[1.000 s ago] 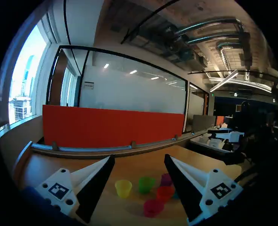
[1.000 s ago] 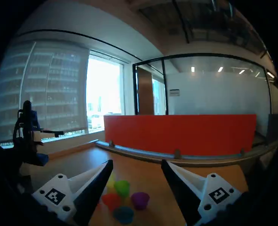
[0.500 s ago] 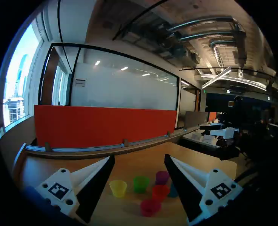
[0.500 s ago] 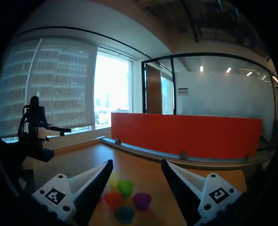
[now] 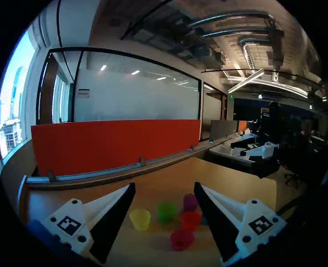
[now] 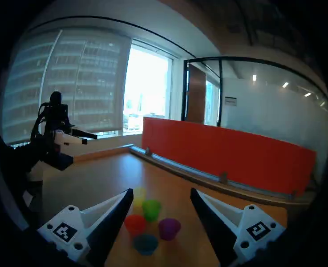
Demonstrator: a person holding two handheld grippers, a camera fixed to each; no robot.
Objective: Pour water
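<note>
While hanging above the wooden table (image 5: 172, 173), spread wide apart at the left gripper (image 5: 164, 184), clamped on nothing. Same story at the right gripper (image 6: 161, 190): fingers parted, gripping nothing.

Down on the tabletop, framed between the left gripper's fingers, a tight cluster of small plastic cups, all upright, mouths open, tapered and wider at the rim. From this side: yellow cup (image 5: 139, 219) out on the left, green cup (image 5: 166, 212) just beside it, purple cup (image 5: 190, 202) farther back, red cup (image 5: 190, 220) in front of the purple, pink cup (image 5: 181, 239) nearest of all. And just a sliver of blue cup (image 5: 202, 219), tucked against the right-hand finger.

Over in the right gripper view, same bunch from another angle: yellow cup (image 6: 139, 196) at the back, green cup (image 6: 151, 210) next, red cup (image 6: 135, 224) and purple cup (image 6: 169, 228) side by side, blue cup (image 6: 145, 244) closest. Slightly see-through plastic; impossible to tell whether holding any water.

Beyond the far table edge, a long orange partition (image 5: 115, 142).
</note>
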